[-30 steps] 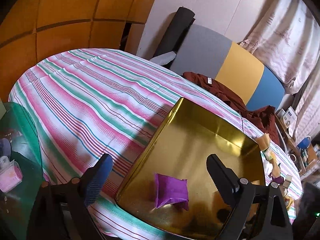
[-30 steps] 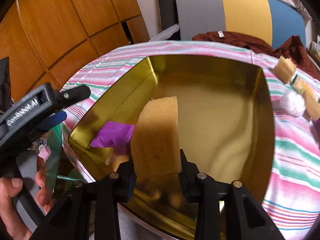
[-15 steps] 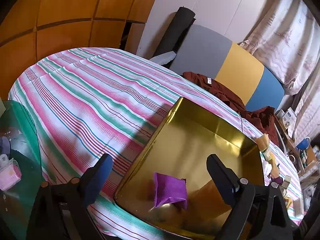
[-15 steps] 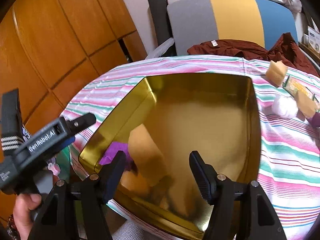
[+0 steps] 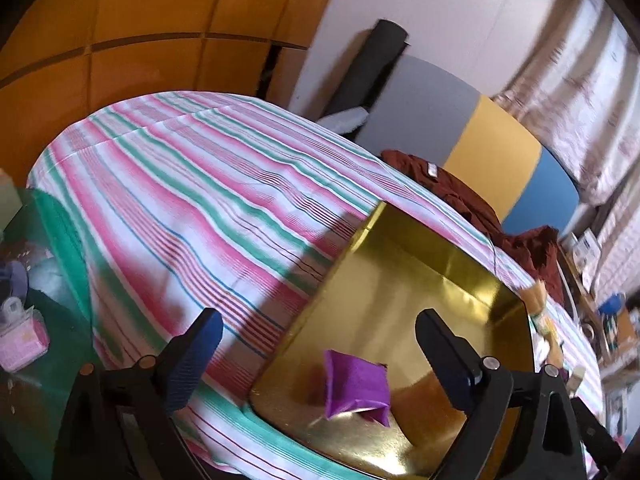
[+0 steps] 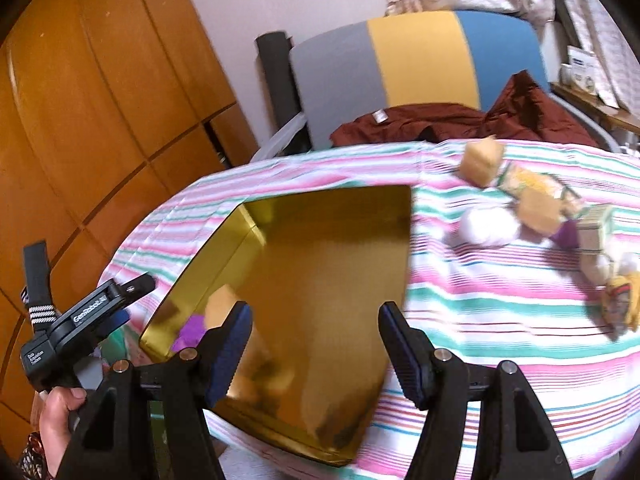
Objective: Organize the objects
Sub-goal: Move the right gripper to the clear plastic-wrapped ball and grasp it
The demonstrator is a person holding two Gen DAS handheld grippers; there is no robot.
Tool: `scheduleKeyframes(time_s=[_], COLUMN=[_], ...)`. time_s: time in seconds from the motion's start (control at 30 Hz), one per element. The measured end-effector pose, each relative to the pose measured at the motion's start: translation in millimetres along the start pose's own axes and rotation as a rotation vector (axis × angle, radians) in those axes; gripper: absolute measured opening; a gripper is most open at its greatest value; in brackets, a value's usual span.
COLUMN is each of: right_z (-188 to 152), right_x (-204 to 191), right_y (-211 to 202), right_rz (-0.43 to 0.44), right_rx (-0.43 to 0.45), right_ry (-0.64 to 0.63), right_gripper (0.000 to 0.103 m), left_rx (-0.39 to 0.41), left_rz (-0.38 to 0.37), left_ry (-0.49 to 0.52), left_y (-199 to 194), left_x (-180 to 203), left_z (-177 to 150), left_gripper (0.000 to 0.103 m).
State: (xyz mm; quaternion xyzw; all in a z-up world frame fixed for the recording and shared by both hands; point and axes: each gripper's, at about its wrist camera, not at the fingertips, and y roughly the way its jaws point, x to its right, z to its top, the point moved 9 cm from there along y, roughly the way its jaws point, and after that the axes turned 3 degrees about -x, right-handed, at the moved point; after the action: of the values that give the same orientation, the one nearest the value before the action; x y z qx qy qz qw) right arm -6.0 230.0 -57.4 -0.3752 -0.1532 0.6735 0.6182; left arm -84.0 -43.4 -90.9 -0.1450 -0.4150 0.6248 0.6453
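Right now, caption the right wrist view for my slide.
Open right gripper above gold tray; small items wait on the striped cloth.

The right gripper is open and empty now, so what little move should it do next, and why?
Probably swing the right gripper toward the pile of loose things on the striped cloth and line up on the nearest one, the white fluffy ball. Its jaws stand open with nothing between them, the sponge and purple bag already lie in the gold tray, and those items are still outside it.
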Motion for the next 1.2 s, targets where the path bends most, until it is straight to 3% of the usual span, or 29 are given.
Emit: scheduleKeyframes(time_s=[0.13,0.27,0.7,0.87,1.03,1.2], right_z=[6,7,-35,-53,-32,-10], right_x=[26,60,177,214,253,278], right_y=[-15,-30,-62,-68,-85,-83], right_rz=[-0.046,-0.131,-0.349,-0.401,-0.455,-0.437], right_rx=[0.036,0.057,-0.007,-0.042,0.020,0.057], right_ry=[0.035,0.050,0.157,0.186,0.204,0.212], right_gripper=[0.066,0.066,0.066,0.066,0.066,0.066], left_rx=[-0.013,-0.017,-0.108,-0.129,-0.153,-0.191], left_rz=[-0.013,-0.036,-0.348,-0.418,-0.448,-0.465], left_ry=[-0.025,0.027,0.293,0.423,0.473,0.468], left_y=[1,-1,-21,-37,-41,-46], left_x=[-1,17,132,170,189,194], left_z=[-3,-11,-77,-106,-128,-148], left_gripper=[0.099,0.099,0.103,0.103,0.103,0.103])
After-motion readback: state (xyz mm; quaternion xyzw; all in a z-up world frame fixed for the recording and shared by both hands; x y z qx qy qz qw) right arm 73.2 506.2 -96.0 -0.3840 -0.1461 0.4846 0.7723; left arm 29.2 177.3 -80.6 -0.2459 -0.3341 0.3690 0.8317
